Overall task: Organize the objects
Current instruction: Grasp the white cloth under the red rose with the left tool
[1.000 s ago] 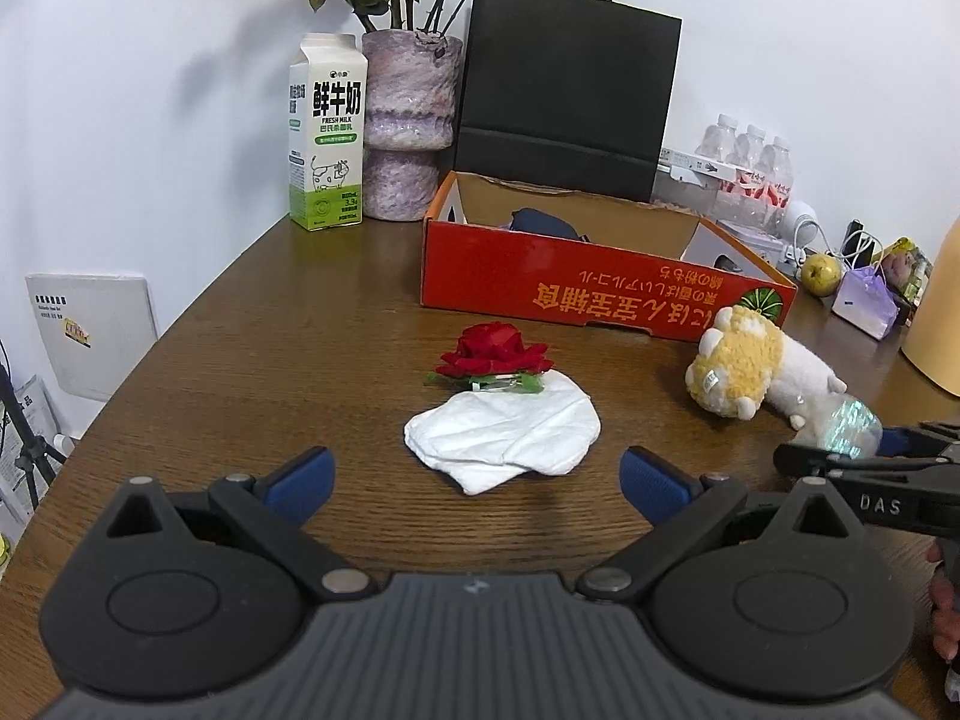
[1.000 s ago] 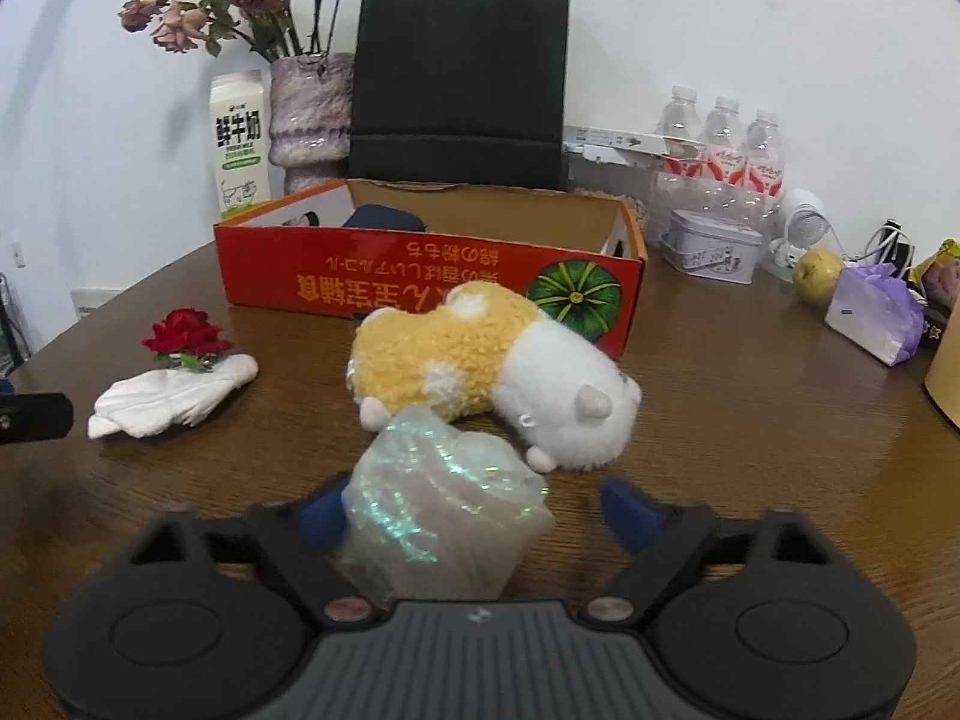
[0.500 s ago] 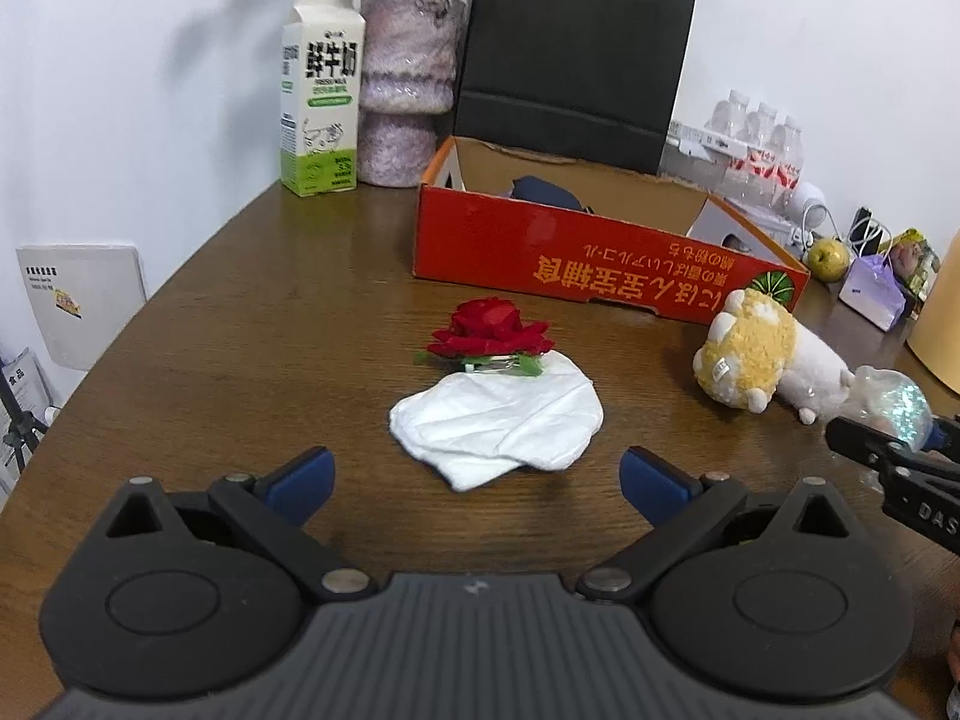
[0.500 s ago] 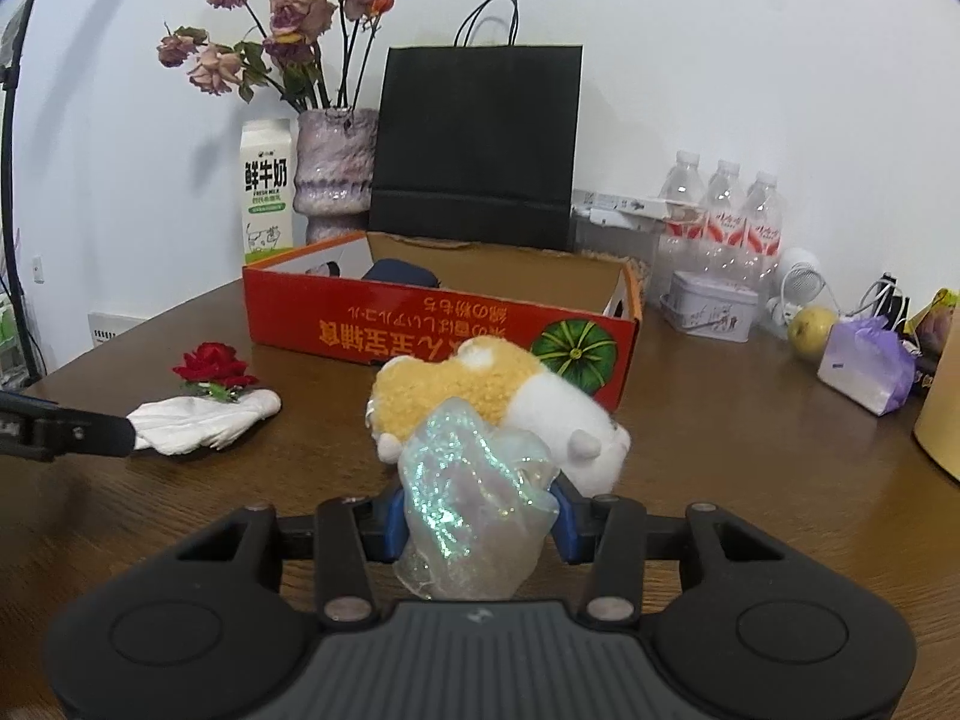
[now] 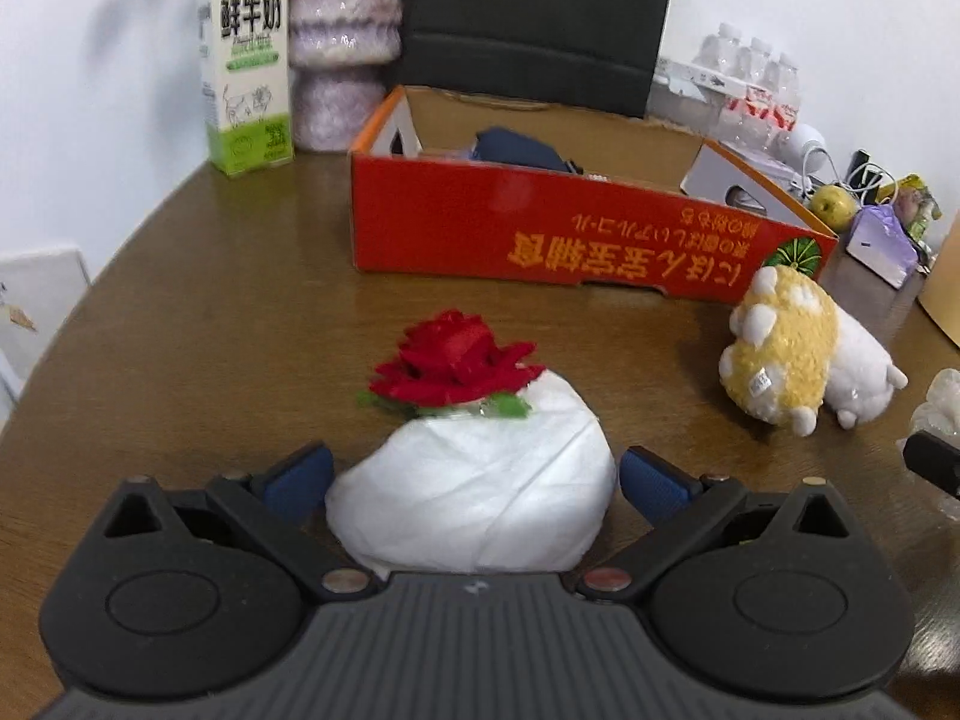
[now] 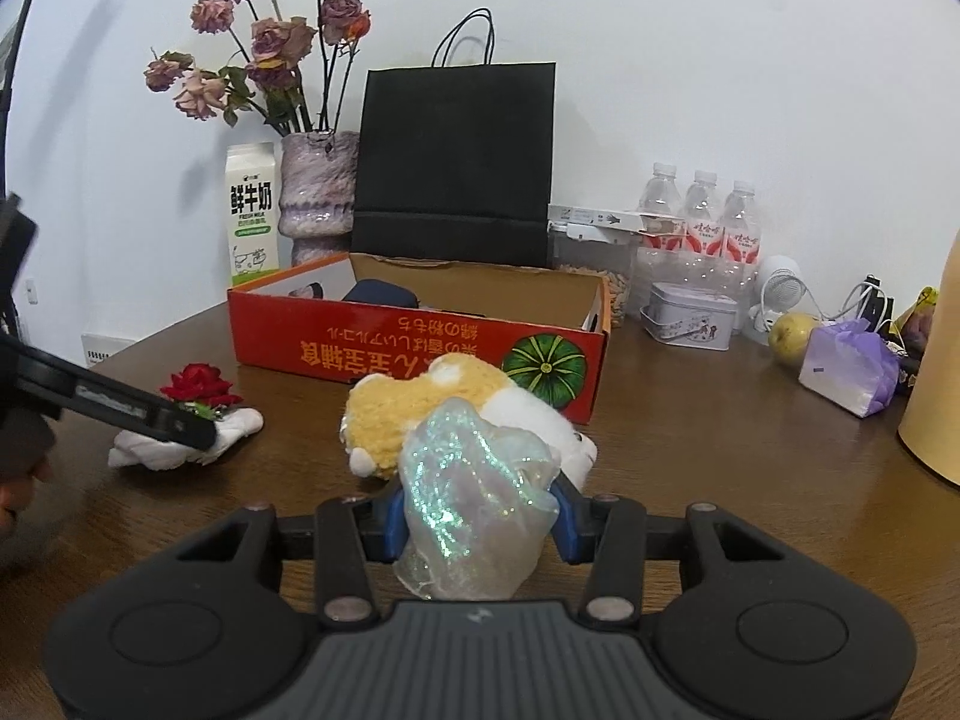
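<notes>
Our right tongs (image 6: pixel 474 525) are clenched on the glittery bag (image 6: pixel 471 489), soft and light, while our left tongs (image 5: pixel 474 477) stand released around the limp white cloth (image 5: pixel 474 480) on the table (image 5: pixel 210 330), best pinched at its bulky middle.

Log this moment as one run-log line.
left gripper: open, straddling white cloth | right gripper: shut on iridescent bag | red box: behind plush toy
</notes>
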Demonstrator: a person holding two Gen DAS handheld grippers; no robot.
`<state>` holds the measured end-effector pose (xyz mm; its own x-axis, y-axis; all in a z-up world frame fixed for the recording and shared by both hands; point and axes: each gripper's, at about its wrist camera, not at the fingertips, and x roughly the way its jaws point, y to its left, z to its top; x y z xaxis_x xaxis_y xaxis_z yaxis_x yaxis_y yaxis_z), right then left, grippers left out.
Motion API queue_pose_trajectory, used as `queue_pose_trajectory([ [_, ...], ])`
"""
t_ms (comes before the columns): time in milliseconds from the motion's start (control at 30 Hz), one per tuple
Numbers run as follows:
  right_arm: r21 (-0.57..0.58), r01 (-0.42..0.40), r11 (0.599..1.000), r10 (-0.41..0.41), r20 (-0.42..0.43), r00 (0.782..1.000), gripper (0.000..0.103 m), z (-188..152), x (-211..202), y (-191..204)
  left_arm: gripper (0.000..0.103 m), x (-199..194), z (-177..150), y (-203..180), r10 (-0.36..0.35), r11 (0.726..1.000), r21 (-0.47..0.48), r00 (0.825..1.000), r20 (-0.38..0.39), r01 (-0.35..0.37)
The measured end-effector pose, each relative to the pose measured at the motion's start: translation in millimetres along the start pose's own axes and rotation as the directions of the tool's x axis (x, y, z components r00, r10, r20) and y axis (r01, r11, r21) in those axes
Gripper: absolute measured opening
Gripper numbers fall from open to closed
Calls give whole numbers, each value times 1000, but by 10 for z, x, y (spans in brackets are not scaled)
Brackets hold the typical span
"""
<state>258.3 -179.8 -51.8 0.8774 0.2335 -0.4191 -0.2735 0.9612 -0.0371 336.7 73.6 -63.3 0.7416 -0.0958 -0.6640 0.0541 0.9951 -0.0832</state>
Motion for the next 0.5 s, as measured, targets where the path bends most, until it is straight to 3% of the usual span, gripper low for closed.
queue_pose_trajectory([
  [133, -7, -5, 1000, 5, -4, 1000, 44, -1, 8, 27, 103, 15, -49, -106, -5, 998, 57, 1000, 1, 5],
  [300, -5, -4, 1000, 4, -3, 1000, 44, -2, 3, 29, 77, -85, -143, -255, -7, 994, 105, 999, 38, 3],
  [500, -7, -4, 1000, 4, 1, 1000, 44, -1, 5, 37, 60, -239, -243, -409, -59, 990, 128, 996, 62, 51],
])
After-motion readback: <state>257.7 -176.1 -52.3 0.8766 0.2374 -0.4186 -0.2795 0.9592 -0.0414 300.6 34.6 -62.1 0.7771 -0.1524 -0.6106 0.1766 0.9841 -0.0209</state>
